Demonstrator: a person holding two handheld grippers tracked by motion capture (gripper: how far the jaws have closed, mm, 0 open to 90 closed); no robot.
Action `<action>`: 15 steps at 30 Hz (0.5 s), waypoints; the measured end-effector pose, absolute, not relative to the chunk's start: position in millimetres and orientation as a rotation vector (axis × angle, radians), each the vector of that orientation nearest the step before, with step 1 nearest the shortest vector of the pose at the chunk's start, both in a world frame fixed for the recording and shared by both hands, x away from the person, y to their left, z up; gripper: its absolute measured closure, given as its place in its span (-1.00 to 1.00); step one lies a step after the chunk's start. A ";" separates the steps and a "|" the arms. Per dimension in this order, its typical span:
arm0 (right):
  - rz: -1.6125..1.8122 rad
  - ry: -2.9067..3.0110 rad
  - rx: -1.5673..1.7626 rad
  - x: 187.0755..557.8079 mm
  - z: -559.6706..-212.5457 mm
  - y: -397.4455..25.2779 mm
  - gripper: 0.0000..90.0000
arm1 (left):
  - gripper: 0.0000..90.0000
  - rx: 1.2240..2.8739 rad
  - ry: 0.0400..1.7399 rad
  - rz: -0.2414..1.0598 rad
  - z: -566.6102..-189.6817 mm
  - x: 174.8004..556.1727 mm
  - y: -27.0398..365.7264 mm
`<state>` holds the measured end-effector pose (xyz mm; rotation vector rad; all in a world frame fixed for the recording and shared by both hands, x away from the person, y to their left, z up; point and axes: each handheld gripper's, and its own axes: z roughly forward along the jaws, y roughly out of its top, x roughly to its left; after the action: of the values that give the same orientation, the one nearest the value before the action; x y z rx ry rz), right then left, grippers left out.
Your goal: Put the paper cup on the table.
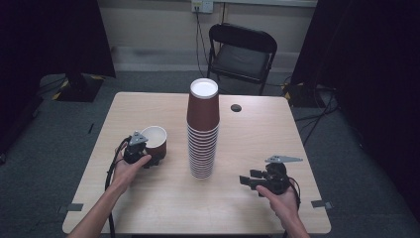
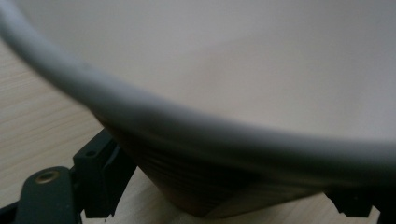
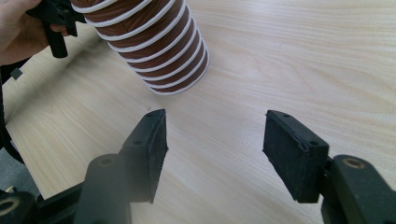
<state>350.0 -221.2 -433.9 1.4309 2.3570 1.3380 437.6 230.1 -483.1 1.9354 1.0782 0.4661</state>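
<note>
Chair (image 1: pixel 241 52) beyond table (image 1: pixel 148 198); cup (image 2: pixel 233 93) between left jaws

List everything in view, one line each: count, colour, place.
Table: one, light wood, centre of the room.
Cup stack: one tall stack, brown with white rims, upside down at the table's middle.
Single cup: one, brown with white inside, mouth up, left part of the table, between the left gripper's jaws.
Hole: one, dark, round, far side of the tabletop.
Chair: one, black, folding, behind the table.
Wall socket: one, white, on the wall, cables hanging from it.
Tape marks: two, grey, near corners of the table.
Left gripper: one, black, closed on the single cup.
Right gripper: one, black, jaws open, near right of the table.
Hands: two, each holding a gripper.
</note>
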 end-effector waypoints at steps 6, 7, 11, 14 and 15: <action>1.335 2.347 1.437 350.3 -433.3 -222.4 -0.12 | -0.65 1.934 1.072 0.484 -480.9 428.5 234.8; 1.331 2.344 1.440 350.2 -433.4 -222.7 -0.13 | -0.65 1.933 1.072 0.489 -480.9 427.0 235.2; 1.331 2.337 1.440 350.5 -433.7 -223.8 -0.15 | -0.65 1.944 1.078 0.480 -480.5 422.4 236.3; 1.334 2.335 1.440 350.3 -433.5 -223.9 -0.15 | -0.65 1.947 1.075 0.471 -479.2 418.6 238.6; 1.334 2.335 1.439 350.3 -433.6 -224.0 -0.15 | -0.65 1.938 1.075 0.473 -479.1 417.0 239.5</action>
<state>350.3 -224.0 -433.6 1.4392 2.3353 1.3337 417.0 239.5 -479.1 1.9381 1.0746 0.4734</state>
